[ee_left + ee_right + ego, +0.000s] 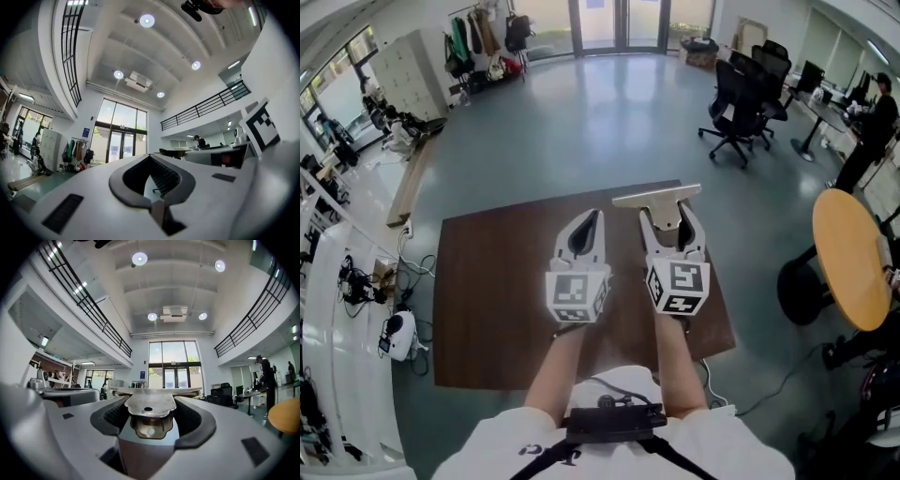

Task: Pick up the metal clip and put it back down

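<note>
The metal clip (657,196), a flat silvery piece with a wide crossbar, is held up above the brown table (492,281) by my right gripper (667,212), which is shut on its stem. In the right gripper view the clip (150,405) sits pinched between the dark pads (199,420), its crossbar sticking out ahead. Just to the left, my left gripper (592,216) is also raised off the table. Its jaws meet at the tips and hold nothing, as the left gripper (150,156) view shows. Both gripper views look level and upward at the hall and ceiling.
A round yellow table (849,260) stands to the right, with black office chairs (742,92) and a person (870,127) beyond it. A white bench (337,309) with cables and devices runs along the left. A power cord lies on the floor by the table's left edge.
</note>
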Motion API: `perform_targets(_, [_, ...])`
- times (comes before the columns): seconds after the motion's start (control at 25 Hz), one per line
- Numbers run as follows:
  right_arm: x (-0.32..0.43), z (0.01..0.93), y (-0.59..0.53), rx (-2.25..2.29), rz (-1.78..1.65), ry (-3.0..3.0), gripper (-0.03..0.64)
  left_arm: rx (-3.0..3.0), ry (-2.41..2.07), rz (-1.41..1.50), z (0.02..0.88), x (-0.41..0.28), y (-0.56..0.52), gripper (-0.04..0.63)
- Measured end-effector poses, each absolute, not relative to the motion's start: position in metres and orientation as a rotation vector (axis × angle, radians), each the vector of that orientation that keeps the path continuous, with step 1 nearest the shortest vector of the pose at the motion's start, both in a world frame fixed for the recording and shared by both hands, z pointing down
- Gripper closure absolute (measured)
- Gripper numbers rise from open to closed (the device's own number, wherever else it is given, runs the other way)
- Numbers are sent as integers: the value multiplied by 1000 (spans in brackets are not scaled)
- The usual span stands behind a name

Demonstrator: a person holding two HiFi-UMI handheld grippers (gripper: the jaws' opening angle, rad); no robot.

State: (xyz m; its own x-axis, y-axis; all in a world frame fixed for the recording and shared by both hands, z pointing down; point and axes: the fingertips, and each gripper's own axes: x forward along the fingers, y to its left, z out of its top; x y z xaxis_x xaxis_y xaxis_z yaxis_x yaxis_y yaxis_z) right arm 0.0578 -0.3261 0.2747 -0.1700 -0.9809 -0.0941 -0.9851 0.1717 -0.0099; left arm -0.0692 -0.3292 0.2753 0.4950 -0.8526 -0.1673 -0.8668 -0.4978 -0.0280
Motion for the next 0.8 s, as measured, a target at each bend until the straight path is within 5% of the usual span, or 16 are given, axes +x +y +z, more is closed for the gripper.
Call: perform_targets(0.8, [211,348,-268,-2271,51,2327,316,-2947,1063,119,335,81,-316,583])
